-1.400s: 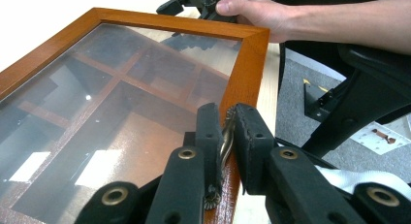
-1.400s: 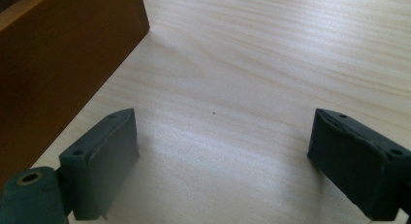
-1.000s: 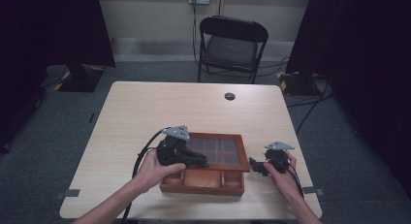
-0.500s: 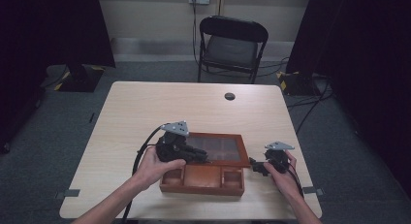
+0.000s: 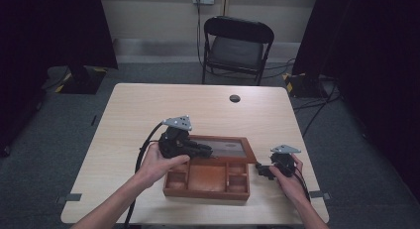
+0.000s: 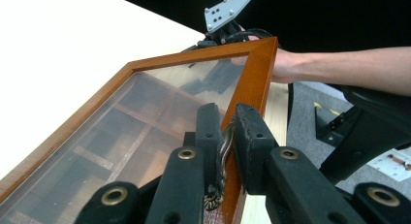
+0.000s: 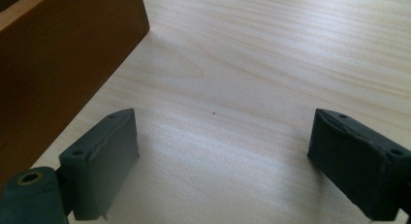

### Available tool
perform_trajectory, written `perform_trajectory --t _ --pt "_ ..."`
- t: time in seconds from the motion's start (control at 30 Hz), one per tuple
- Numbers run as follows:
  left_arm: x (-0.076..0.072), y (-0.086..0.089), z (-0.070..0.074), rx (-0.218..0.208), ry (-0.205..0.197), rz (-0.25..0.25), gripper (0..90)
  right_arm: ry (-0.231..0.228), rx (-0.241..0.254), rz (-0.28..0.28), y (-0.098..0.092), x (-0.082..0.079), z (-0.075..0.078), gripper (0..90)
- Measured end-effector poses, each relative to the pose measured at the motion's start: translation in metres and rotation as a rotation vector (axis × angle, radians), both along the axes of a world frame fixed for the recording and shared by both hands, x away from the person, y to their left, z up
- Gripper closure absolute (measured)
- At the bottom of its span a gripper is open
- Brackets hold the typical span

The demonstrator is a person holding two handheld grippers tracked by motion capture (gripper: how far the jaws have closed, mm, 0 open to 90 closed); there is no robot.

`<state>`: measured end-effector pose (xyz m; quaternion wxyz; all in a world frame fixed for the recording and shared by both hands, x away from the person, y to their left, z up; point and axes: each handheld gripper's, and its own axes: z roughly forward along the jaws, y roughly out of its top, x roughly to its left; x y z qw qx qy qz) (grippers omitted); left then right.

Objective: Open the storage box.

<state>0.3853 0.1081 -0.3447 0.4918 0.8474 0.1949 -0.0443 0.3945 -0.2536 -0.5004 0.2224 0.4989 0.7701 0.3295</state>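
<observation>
— What do your fingers hold?
— My left gripper (image 6: 226, 151) pinches the metal clasp (image 6: 223, 156) on the glass lid (image 5: 225, 146), raised at centre frame over the wooden box (image 5: 207, 182).
— The right?
— My right gripper (image 7: 223, 161) is spread wide over bare counter (image 7: 271, 64), lower right.

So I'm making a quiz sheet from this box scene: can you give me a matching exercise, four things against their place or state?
Things:
1. left gripper
2. right gripper
3. glass lid
4. folding chair

Places or states:
A. beyond the table's far edge
B. raised open over the wooden box
C. jaws wide apart over bare table
D. clamped on the lid's frame at its metal clasp

Pairs: 1-D, 2-C, 3-B, 4-A
</observation>
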Motion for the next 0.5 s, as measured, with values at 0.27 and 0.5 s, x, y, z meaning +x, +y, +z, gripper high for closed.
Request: perform_trajectory --t 0.27,0.5 --pt "0.0041 -0.0018 0.004 0.011 0.006 -0.005 81.0 0.001 0.0 0.0 0.0 0.0 -0.0001 9.7" --pt "0.0067 -0.002 0.0049 0.005 0.011 0.002 81.1 0.001 0.0 0.003 -0.0001 0.0001 0.0 9.7"
